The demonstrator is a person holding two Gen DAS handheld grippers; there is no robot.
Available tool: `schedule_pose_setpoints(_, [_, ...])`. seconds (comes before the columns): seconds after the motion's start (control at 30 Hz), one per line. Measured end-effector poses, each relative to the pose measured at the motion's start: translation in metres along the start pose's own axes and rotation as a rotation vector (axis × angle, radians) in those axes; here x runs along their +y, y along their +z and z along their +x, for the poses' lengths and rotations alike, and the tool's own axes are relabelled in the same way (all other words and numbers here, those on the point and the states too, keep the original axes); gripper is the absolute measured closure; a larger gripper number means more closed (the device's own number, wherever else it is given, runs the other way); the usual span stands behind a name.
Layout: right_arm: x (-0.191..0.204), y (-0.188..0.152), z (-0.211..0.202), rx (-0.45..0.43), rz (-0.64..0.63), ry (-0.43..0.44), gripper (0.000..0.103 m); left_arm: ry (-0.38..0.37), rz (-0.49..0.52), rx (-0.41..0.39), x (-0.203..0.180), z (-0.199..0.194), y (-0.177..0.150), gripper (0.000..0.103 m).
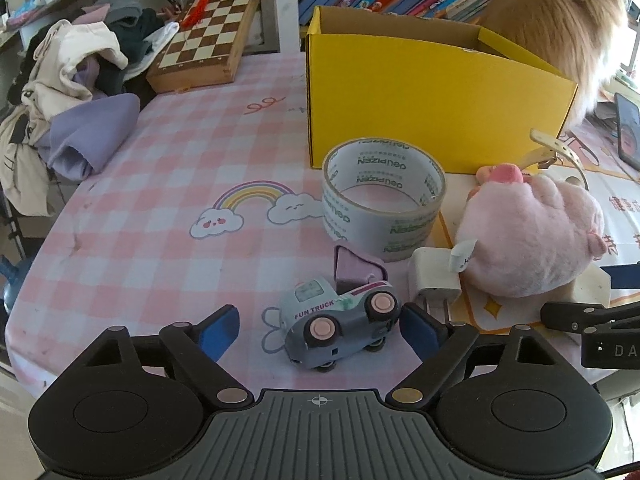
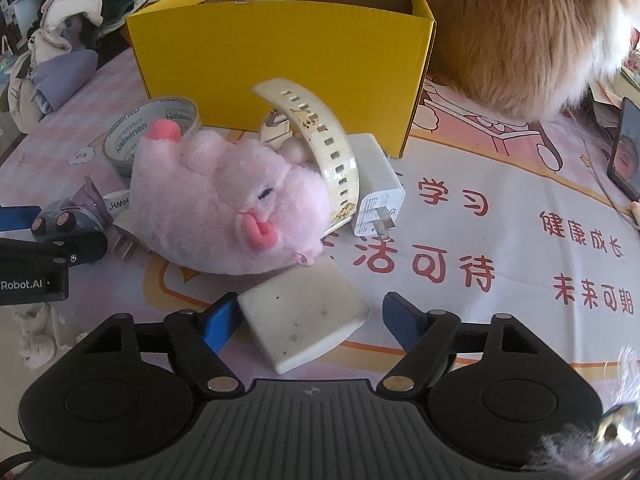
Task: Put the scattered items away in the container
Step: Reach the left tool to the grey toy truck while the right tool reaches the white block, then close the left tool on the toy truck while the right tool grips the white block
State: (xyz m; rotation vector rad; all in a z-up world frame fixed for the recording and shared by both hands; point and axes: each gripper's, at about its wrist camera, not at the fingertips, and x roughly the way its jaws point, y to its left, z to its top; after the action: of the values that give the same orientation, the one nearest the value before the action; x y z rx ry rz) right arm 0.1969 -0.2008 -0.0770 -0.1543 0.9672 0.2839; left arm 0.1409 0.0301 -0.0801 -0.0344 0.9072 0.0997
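Note:
My left gripper (image 1: 320, 330) stands open around a small grey "FUN TRUCK" toy car (image 1: 340, 326) on the pink checked cloth; the right pad is close to the car's rear, the left pad well clear. My right gripper (image 2: 314, 322) is open around a white rectangular block (image 2: 304, 320); its left pad is beside the block's edge and the right pad stands apart. Behind the block lies a pink plush pig (image 2: 224, 200), with a cream watch strap (image 2: 320, 136) and a white charger (image 2: 378, 188). The open yellow box (image 1: 420, 92) stands further back, a tape roll (image 1: 382, 204) in front of it.
An orange furry animal (image 2: 532, 32) sits right of the box. A second white plug (image 1: 434, 280) and a purple piece (image 1: 354, 268) lie by the car. A chessboard (image 1: 208, 36) and a clothes pile (image 1: 68, 80) fill the far left. A phone (image 2: 626, 152) lies at the right edge.

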Motion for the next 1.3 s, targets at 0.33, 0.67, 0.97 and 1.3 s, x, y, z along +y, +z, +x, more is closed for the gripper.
schedule_pose_setpoints(0.33, [0.001,-0.001,0.000,-0.002,-0.026,0.021,0.044,-0.017,0.027,0.009,-0.004,0.003,-0.002,0.033])
schedule_pose_setpoints(0.67, [-0.001,-0.004,-0.003,-0.013,-0.011,0.012,0.053,-0.028,0.025,-0.014,0.000,-0.001,-0.003,0.042])
schedule_pose_setpoints(0.97, [-0.005,-0.006,-0.008,-0.026,0.010,-0.007,0.057,-0.025,0.009,-0.047,0.007,-0.010,-0.002,0.042])
schedule_pose_setpoints(1.3, [-0.010,-0.009,-0.014,-0.038,0.028,-0.035,0.058,-0.023,0.000,-0.078,0.012,-0.021,-0.001,0.042])
